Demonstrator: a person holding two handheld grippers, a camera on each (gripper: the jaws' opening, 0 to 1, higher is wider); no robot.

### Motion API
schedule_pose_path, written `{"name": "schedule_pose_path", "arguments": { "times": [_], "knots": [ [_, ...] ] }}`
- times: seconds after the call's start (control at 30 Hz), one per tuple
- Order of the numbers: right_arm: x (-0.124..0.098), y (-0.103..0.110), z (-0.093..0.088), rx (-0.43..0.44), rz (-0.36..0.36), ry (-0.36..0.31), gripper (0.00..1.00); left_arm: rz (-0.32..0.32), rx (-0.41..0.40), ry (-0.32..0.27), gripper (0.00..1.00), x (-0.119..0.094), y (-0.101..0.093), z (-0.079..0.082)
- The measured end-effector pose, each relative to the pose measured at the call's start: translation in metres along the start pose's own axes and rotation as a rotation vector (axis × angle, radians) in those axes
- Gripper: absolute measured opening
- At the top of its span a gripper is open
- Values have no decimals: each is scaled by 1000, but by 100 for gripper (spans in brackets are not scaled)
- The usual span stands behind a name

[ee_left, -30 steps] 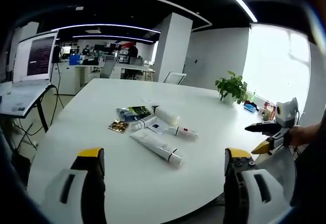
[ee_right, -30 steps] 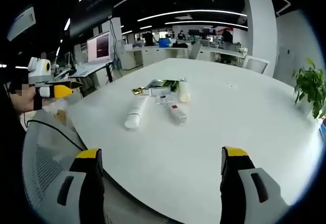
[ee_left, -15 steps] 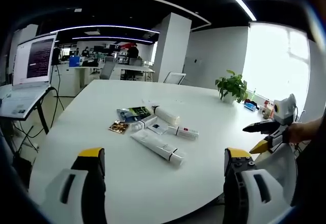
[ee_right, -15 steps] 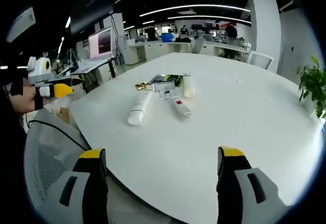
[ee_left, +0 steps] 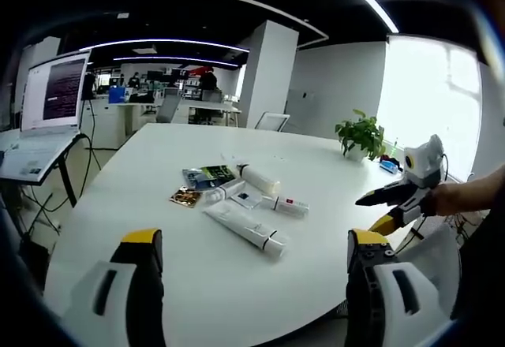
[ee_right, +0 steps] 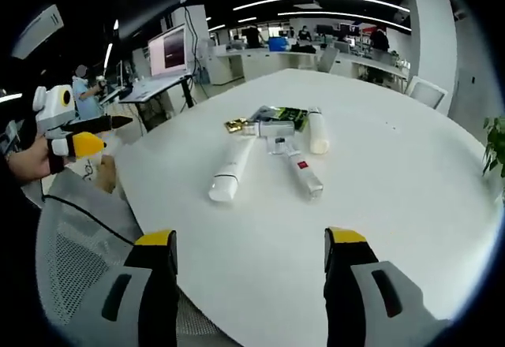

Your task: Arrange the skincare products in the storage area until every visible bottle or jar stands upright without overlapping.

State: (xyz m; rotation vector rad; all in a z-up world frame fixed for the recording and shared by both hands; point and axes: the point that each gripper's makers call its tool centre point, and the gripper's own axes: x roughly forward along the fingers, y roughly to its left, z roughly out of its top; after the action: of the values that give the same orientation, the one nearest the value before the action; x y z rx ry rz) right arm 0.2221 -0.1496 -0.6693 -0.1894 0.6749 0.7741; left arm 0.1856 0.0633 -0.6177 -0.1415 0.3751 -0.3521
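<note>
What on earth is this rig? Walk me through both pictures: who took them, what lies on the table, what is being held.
No robot here: a person holds a two-jaw gripper in each hand, and a fisheye camera rides on each.

In the left gripper view, the left gripper rises from the bottom, jaws apart and holding nothing; the right gripper comes in from the right.

In the right gripper view, the right gripper's own yellow-tipped jaws sit at the bottom, also apart and holding nothing; the left gripper comes in from the left.

On the white round table lie skincare items, all on their sides: a long white tube, a slim tube with a red label, a white bottle, a green packet and a gold sachet.
</note>
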Motion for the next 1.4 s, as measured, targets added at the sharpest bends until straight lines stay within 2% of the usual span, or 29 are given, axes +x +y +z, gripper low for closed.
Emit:
{"name": "schedule_pose_path", "arguments": {
  "times": [0.23, 0.73, 0.93, 1.4],
  "knots": [
    [18, 3, 14, -31, 32, 19, 73, 0, -8, -5, 90, 0, 0, 1],
    [62, 28, 44, -40, 95, 56, 69, 0, -19, -4, 89, 0, 0, 0],
    [77, 30, 56, -63, 79, 84, 66, -1, -21, -4, 89, -1, 0, 1],
    [110, 38, 62, -73, 92, 185, 62, -2, -25, -6, 88, -1, 1, 1]
  ]
}}
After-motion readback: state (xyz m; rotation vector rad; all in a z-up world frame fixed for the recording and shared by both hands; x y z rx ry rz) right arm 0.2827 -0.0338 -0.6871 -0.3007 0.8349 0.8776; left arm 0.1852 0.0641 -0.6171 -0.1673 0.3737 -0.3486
